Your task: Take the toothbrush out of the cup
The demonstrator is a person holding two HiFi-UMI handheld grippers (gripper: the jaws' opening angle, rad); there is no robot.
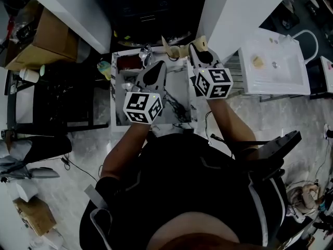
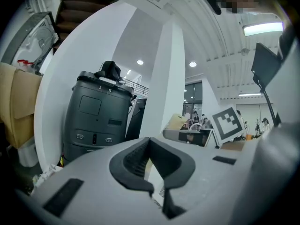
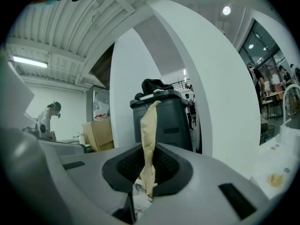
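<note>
Your right gripper (image 3: 138, 194) is pinched narrow on the tan toothbrush (image 3: 149, 139). The toothbrush stands upright between the pads at the centre of the right gripper view, its top rising above the jaw line in front of a dark grey bin (image 3: 164, 118). Your left gripper (image 2: 157, 195) has its jaws drawn together with nothing between them. In the head view both grippers sit side by side above the marbled table (image 1: 177, 95) at upper centre, the left one over the middle of the slab and the right one over its right edge. A dark red container (image 1: 129, 62) stands in the table's upper left corner; I cannot tell whether it is the cup. White walls close in at the upper left and upper right of that frame, leaving a dark gap beyond the table's far edge. A white sink unit (image 1: 273, 64) lies well apart at the right and a cardboard box (image 1: 41, 40) at the upper left. Open floor shows on both sides of the table.
</note>
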